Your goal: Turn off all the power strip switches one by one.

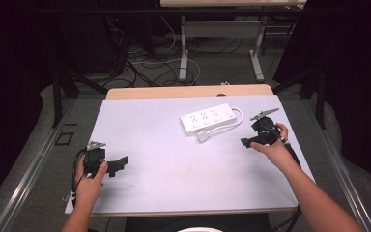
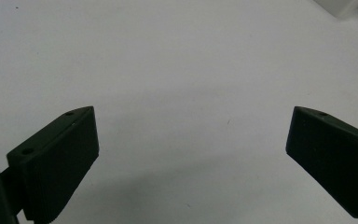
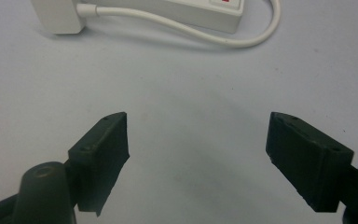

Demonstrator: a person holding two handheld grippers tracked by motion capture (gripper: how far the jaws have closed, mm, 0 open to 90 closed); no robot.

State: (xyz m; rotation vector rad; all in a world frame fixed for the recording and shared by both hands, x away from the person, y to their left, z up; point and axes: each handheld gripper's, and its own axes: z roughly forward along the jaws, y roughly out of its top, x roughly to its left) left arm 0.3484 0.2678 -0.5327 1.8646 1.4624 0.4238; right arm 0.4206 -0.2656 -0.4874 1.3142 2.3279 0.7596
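Leftmost, the left gripper (image 1: pixel 117 164) rests low on the counter (image 1: pixel 174 164) near its front-left corner, its fingers (image 2: pixel 58 163) spread wide with nothing but bare white surface between them. Everything the work concerns lies well beyond those fingertips, up and to their right.

Ahead of the right gripper's fingertips lies the power strip (image 1: pixel 208 119), flat on the counter and slightly askew. Its cord (image 3: pixel 205 35) curls off one end in a loop and comes back to a square plug (image 1: pixel 202 136) lying just beside the strip's near long side. The right gripper (image 1: pixel 246 142) hovers close to the plug, pointing toward it, fingers (image 3: pixel 103 154) spread and holding nothing; plug and cord are both just past the fingertips, not between them.

By the look of it the strip is a light, rigid plastic bar with smooth, rather slippery sides, so it would likely skate if nudged at one end; a pinch across its narrow width near the middle seems safest. The cord is soft and springy and would drag the plug along. The plug is small, hard and blocky, best taken across its flat sides.

Room is generous: open counter all around the left fingers and between the two grippers. To the right of the right fingers the counter's edge is near, and the far edge runs close behind the strip.
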